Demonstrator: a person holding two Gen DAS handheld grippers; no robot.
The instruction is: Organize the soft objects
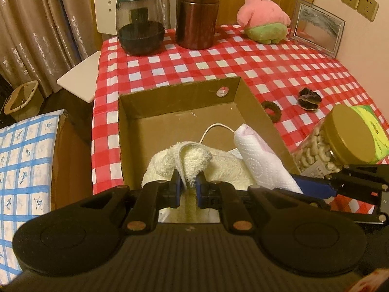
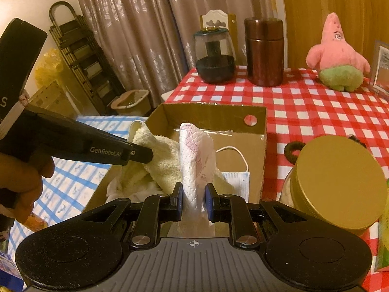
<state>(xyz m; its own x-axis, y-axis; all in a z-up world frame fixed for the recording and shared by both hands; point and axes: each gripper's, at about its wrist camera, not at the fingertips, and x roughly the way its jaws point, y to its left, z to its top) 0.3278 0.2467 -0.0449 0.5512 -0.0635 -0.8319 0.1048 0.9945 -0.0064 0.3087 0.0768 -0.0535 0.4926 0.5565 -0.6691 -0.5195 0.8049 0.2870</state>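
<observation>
An open cardboard box stands on the red checked tablecloth; it also shows in the right wrist view. My left gripper is shut on a cream towel at the box's near edge; the towel also shows in the right wrist view. My right gripper is shut on a white paper napkin held over the box; the napkin also shows in the left wrist view. A face mask lies inside the box. A pink plush star sits at the table's far side.
A dark glass jar and a brown canister stand at the back. A picture frame leans at the far right. A gold-lidded nut jar, two dark hair ties and a green packet lie right of the box.
</observation>
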